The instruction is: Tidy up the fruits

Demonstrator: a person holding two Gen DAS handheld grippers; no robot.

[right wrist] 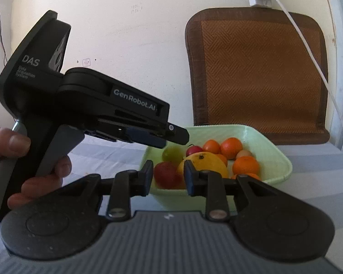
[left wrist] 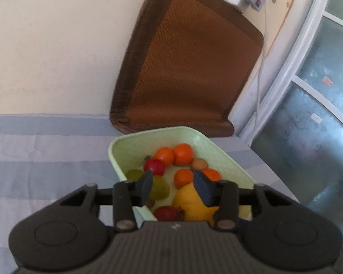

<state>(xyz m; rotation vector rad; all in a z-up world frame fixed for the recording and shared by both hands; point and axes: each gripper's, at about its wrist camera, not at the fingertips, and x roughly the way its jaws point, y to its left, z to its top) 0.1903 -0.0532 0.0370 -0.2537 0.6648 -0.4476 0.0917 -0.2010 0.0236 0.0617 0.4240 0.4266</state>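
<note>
Right wrist: left tool (right wrist: 178, 137) blocks basket (right wrist: 283, 159); both tools agape, empty; mat (right wrist: 258, 73) behind.

One green basket (left wrist: 125, 145), four oranges (left wrist: 183, 154), two green fruits (left wrist: 159, 187), one yellow fruit (left wrist: 191, 202).

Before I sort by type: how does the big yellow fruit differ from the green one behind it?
The yellow fruit is clearly larger than the green fruit, and it sits nearer the basket's front while the green one lies further back. The yellow fruit shows a dark stem spot on top; the green one shows none. Both are roundish and lie in the pale green basket.
</note>
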